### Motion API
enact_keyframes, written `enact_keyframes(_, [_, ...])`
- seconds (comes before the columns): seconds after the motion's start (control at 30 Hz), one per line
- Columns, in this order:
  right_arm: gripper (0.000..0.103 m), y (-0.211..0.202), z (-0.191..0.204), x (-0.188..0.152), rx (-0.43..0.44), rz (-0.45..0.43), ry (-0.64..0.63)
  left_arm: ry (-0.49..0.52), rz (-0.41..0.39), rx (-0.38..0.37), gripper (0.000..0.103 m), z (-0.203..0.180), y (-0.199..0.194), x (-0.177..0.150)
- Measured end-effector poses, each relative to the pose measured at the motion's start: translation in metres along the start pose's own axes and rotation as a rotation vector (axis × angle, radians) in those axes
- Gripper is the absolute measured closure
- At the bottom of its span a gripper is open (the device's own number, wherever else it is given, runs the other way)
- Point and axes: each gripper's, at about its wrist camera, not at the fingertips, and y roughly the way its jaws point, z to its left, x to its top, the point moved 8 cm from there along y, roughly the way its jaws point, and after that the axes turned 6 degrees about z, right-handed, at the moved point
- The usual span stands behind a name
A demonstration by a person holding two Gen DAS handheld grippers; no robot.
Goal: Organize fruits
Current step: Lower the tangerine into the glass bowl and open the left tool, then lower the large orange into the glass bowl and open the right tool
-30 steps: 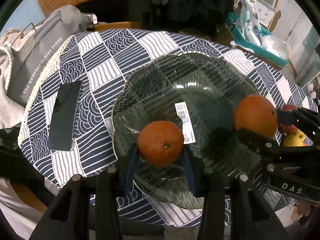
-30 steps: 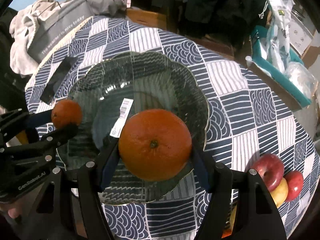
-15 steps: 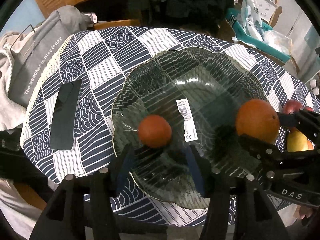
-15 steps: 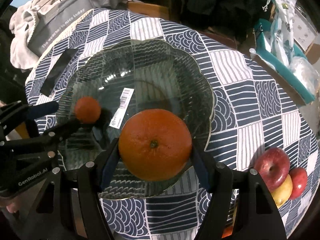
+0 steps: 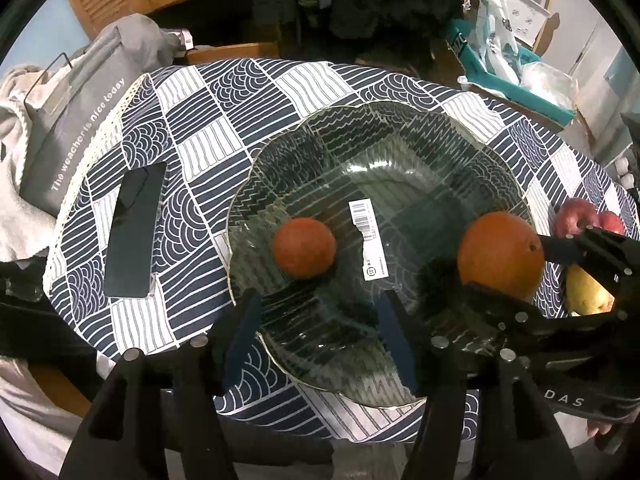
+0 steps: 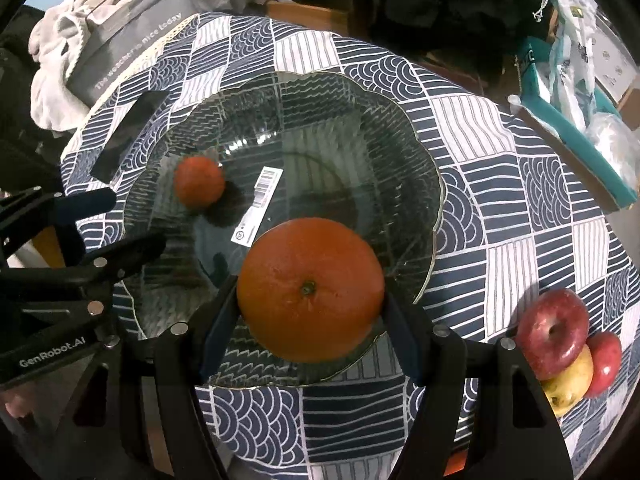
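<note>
Your right gripper (image 6: 310, 308) is clamped on a big round orange (image 6: 310, 290), both blue-padded fingers (image 6: 218, 322) pressed against its sides, and it hangs over the near edge of the scalloped dark glass plate (image 6: 424, 168). Your left gripper (image 5: 316, 334) is spread wide with nothing in it, sitting just short of a smaller reddish-orange fruit (image 5: 304, 247) that lies on the plate's left half, apart from both fingers. In the left wrist view you can see the big orange (image 5: 500, 254) over the plate's right side, held in the right gripper (image 5: 516, 264). There's a white barcode sticker (image 5: 368, 246) stuck in the middle of the glass, between the two fruits.

The plate sits on a bench covered by a navy-and-white patterned cloth (image 6: 500, 200). Off to the right, well clear of the plate, two red apples (image 6: 554, 334) and a yellow fruit (image 6: 570, 382) are bunched together, touching. On the left of the cloth lies a flat black phone (image 5: 136, 236), and beyond it a grey bag with white lettering (image 5: 76, 120).
</note>
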Motion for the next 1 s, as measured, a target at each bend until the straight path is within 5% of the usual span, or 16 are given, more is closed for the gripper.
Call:
enact_keyframes(0.3, [0.033,-0.003,0.004,-0.004,0.004,-0.027,-0.022,-0.015,-0.023,-0.005,0.039,0.003,-0.014,0.002])
enact_keyframes(0.47, [0.018,-0.025,0.005,0.004,0.035,-0.13,-0.019,-0.024,-0.033,-0.009,0.039,0.004,-0.019,0.005])
enact_keyframes(1.0, [0.018,-0.111,-0.048,-0.003,-0.105,-0.262,0.125,0.039,-0.087,-0.039,0.038,-0.033,-0.049,0.01])
